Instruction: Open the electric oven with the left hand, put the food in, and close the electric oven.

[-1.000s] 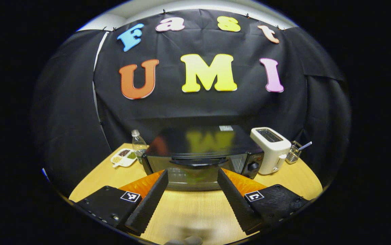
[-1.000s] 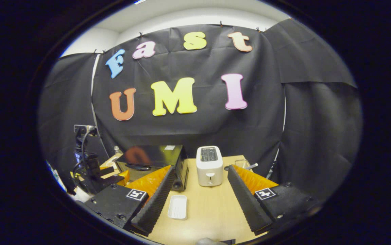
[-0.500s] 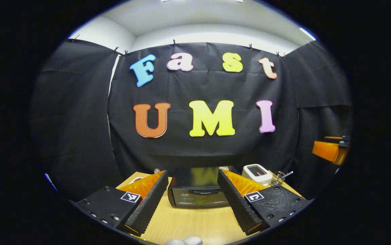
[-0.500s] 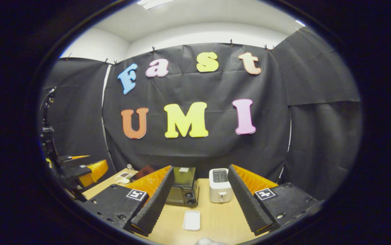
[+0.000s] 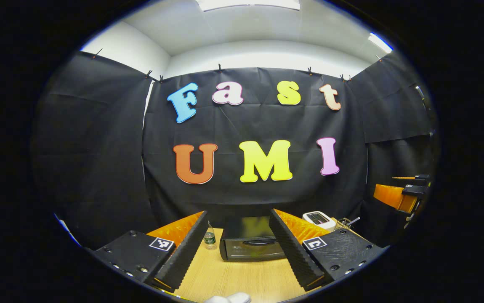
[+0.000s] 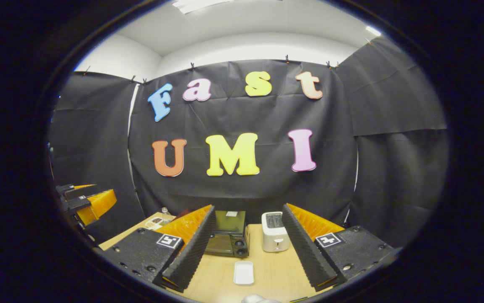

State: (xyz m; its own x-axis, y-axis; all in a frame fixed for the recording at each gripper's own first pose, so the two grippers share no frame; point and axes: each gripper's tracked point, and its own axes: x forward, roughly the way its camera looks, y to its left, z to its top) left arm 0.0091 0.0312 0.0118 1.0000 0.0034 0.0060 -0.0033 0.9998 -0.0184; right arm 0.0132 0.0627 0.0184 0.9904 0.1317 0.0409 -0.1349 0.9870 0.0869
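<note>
Left gripper [image 5: 237, 244]: fingers wide apart, holding nothing, above wooden table [image 5: 246, 280]. Water bottle [image 5: 210, 239] at 11 o'clock. Electric oven [image 5: 248, 244] at 12 o'clock, door closed. Toaster [image 5: 318, 219] at 1 o'clock. Right gripper [image 6: 244, 248]: fingers spread, holding nothing; white tray [image 6: 243, 272] between them at 12 o'clock.

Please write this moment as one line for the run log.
left gripper: open, empty | right gripper: open, empty | black electric oven: door closed | white rectangular tray: on wooden table
</note>
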